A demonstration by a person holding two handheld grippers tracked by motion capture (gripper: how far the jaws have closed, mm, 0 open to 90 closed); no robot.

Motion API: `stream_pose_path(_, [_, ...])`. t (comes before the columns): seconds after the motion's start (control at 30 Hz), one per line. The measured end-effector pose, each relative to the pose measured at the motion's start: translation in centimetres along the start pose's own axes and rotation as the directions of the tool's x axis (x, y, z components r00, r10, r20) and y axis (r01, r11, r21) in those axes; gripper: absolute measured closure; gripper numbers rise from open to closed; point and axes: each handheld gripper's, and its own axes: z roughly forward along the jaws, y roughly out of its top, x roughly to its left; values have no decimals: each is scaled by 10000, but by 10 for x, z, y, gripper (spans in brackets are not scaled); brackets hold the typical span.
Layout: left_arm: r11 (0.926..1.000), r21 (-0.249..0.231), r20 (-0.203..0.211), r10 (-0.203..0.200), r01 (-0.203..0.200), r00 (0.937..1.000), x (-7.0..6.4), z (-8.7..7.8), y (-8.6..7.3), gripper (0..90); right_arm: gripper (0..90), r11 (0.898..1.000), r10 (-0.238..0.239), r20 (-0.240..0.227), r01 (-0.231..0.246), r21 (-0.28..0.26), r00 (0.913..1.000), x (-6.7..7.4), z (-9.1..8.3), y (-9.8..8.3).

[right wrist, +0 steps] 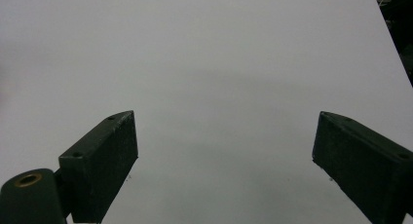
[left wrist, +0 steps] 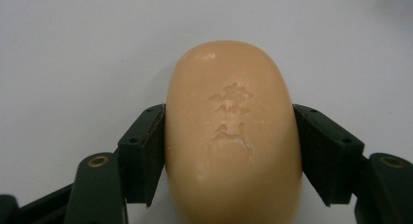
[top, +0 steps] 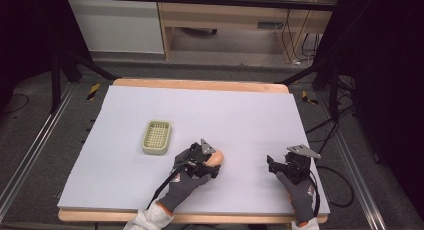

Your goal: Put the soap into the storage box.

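Left gripper (top: 212, 162), lower centre of high view, pinches peach soap bar (left wrist: 233, 136) across its width, likely for lifting. Pale green slotted dish (top: 156, 137) sits empty just upper left. Right gripper (top: 280, 166), lower right, spread wide over bare mat (top: 240, 115), idle.

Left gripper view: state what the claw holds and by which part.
The left claw is shut on the peach oval soap bar, its pads pressing the bar's two long sides, about midway along it.
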Motion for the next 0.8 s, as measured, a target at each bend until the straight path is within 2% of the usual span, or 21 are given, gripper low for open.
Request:
stream_pose_path(0.5, [9994,-329,278,-99,109,9996,9,-27,1,317,96,10000,77,7,-77,-21,10000,0,0,0])
stream_pose_path(0.57, [9995,-304,220,-34,40,9998,11,-30,0,317,96,10000,93,-4,-93,-21,10000,0,0,0])
stream_pose_path(0.8, [9986,-482,185,-228,237,9996,19,-41,-4,318,96,10000,87,-19,-87,-11,10000,0,0,0])
